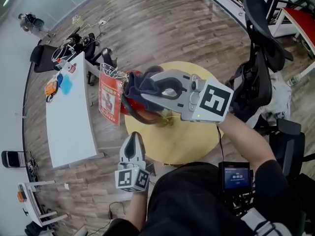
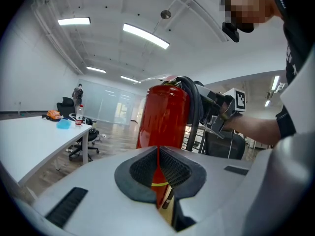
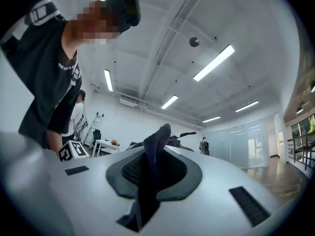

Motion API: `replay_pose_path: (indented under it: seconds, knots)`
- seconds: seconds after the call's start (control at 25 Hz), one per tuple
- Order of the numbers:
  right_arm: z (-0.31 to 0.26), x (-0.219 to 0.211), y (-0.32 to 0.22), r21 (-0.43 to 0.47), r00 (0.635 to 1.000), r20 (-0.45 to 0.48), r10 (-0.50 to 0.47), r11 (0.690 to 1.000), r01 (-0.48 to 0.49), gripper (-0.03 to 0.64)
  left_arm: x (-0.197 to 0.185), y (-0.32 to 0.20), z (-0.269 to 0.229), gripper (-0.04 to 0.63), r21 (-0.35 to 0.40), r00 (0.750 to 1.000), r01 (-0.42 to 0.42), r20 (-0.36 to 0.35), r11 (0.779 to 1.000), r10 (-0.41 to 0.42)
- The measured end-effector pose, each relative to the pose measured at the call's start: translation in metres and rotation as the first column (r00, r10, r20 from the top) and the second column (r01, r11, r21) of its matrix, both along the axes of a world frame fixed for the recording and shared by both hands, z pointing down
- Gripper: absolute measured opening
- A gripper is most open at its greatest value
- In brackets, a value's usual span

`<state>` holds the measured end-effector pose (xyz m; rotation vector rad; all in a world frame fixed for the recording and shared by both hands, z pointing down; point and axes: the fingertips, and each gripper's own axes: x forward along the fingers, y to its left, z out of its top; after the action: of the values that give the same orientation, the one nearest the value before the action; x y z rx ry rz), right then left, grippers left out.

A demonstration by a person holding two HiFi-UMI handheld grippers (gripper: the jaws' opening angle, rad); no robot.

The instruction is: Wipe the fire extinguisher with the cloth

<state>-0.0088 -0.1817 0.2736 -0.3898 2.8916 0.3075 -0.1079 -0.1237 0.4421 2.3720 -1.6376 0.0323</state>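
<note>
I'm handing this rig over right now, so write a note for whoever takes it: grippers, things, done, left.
Right gripper: shut on the dark blue cloth, at the top of the red metal fire extinguisher.
Left gripper: shut, empty, low beside the round yellow table.
Extinguisher stands upright on that table.
Done: cannot tell how much is wiped.
Left: wipe the cylinder's sides.

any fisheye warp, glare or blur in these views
Head view: strong fisheye, the white table bows along the edge. Left gripper view: dark corners, fire extinguisher sharp with a soft sheen. Right gripper view: cloth dark against blown-out ceiling lights.
</note>
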Motion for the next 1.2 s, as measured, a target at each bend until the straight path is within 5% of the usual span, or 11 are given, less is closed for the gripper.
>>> replay_pose_path:
  seconds: [0.2, 0.36, 0.56, 0.68, 0.88, 1.2]
  knots:
    - [0.021, 0.006, 0.020, -0.011, 0.997, 0.055, 0.045, 0.999, -0.044, 0.048, 0.004, 0.006, 0.002, 0.029, -0.002, 1.000, 0.001, -0.004, 1.000, -0.001]
    - [0.117, -0.013, 0.044, -0.073, 0.973, -0.226, 0.057, 0.994, -0.075, 0.040, 0.006, 0.017, 0.005, 0.029, -0.016, 1.000, 0.004, -0.002, 1.000, -0.004]
    - [0.194, 0.003, 0.043, -0.167, 0.930, -0.342, 0.132, 0.966, -0.199, 0.038, 0.007, 0.028, 0.007, 0.029, -0.034, 1.000, 0.012, -0.006, 0.999, -0.012]
    - [0.199, 0.015, 0.057, -0.205, 0.932, -0.334, 0.143, 0.954, -0.220, 0.040, 0.005, 0.034, 0.008, 0.029, -0.035, 1.000, 0.007, -0.007, 0.999, -0.008]
    - [0.172, 0.049, 0.070, -0.274, 0.927, -0.235, 0.293, 0.895, -0.352, 0.040, 0.004, 0.048, -0.003, 0.029, -0.011, 1.000, -0.017, -0.022, 1.000, 0.017]
    - [0.112, 0.050, 0.114, -0.230, 0.890, -0.186, 0.416, 0.863, -0.451, 0.040, 0.003, 0.087, -0.031, 0.029, 0.064, 0.996, -0.082, -0.031, 0.995, 0.084]
